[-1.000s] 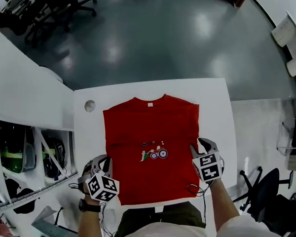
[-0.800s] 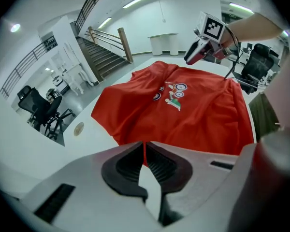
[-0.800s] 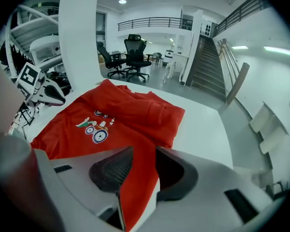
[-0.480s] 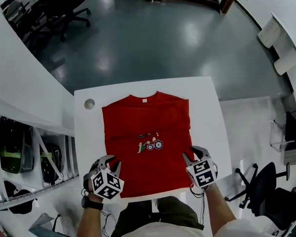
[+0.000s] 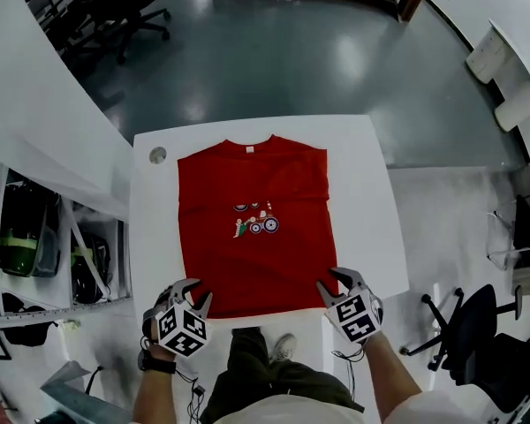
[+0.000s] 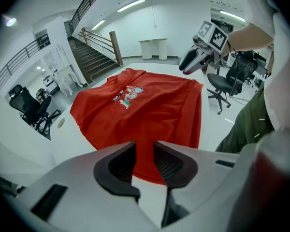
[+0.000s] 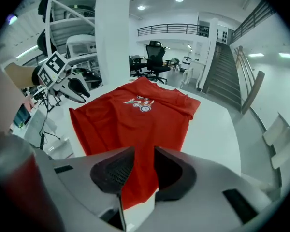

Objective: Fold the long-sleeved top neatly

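Note:
A red long-sleeved top (image 5: 252, 228) lies flat on the white table (image 5: 362, 201), sleeves tucked in, collar far from me, a small bicycle print at mid-chest. My left gripper (image 5: 187, 291) hovers at the near left hem corner. Its jaws have just been opening, and through the gap (image 6: 143, 149) I see only cloth lying beyond. My right gripper (image 5: 336, 281) is at the near right hem corner. Its jaws have just been closing a little but stand apart (image 7: 144, 153), with the hem corner showing in the gap, unpressed.
A round cable hole (image 5: 158, 155) sits at the table's far left corner. White shelving (image 5: 35, 237) stands left of the table and an office chair (image 5: 477, 334) to the right. My legs (image 5: 265, 360) are at the near edge.
Both grippers have drawn back toward me along the top's sides and now sit at its near hem corners. The left jaws stand wider than before. The top lies unchanged.

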Available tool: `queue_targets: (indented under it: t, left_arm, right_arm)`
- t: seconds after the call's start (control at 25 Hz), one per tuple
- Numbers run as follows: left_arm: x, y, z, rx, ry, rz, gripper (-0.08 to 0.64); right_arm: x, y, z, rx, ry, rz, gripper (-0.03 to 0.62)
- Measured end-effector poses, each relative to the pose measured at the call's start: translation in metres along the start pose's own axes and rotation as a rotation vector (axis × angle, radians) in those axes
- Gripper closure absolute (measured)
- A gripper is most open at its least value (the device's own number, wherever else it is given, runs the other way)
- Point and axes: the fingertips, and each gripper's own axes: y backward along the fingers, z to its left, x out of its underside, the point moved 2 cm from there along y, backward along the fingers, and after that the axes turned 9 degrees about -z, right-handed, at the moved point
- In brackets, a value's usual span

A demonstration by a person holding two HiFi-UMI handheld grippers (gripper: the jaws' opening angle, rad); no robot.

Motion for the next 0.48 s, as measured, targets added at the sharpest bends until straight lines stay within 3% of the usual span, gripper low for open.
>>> queue_targets:
  t: [0.48]
  left_arm:
    - [0.024, 0.016, -0.056, 0.004, -0.049, 0.065, 0.441]
  right_arm:
    - [0.045, 0.037, 0.033, -0.042, 0.031, -0.005, 0.463]
